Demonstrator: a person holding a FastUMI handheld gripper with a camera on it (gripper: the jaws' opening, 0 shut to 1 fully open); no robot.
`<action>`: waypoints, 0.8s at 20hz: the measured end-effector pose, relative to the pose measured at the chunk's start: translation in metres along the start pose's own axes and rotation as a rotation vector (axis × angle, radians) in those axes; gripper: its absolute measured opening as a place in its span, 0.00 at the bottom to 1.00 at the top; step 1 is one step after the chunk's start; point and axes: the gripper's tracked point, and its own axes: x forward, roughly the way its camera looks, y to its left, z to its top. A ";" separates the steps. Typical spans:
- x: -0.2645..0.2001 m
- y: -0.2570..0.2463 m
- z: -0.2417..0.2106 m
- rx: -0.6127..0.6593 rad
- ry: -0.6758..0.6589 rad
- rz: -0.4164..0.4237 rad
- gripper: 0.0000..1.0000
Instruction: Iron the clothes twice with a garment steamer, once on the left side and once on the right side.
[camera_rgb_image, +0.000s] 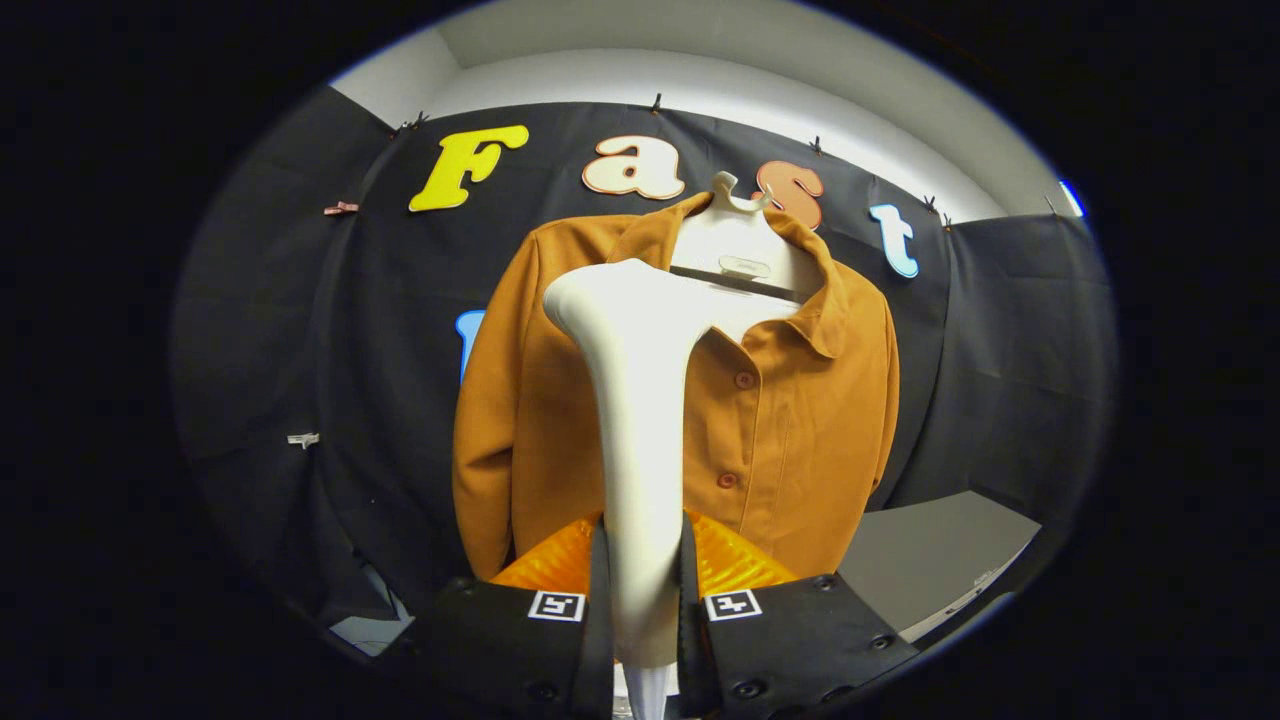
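With the hand-held gripper (642, 590) clenched on the garment steamer (635, 420) handle, a slack grip could let its head twist off the jacket (800, 420).

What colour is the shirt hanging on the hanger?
Orange-brown shirt, with matching buttons, seen best in the gripper view, beyond the white steamer held in the gripper jaws.

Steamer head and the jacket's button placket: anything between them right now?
Gripper view: nothing. The tool is shut on the steamer, whose head overlaps the jacket beside the buttons.
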 end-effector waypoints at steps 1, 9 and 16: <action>0.004 0.001 -0.002 -0.008 -0.010 -0.010 0.29; 0.025 0.006 -0.039 -0.043 -0.065 -0.040 0.29; 0.031 0.004 -0.087 -0.058 -0.093 -0.055 0.29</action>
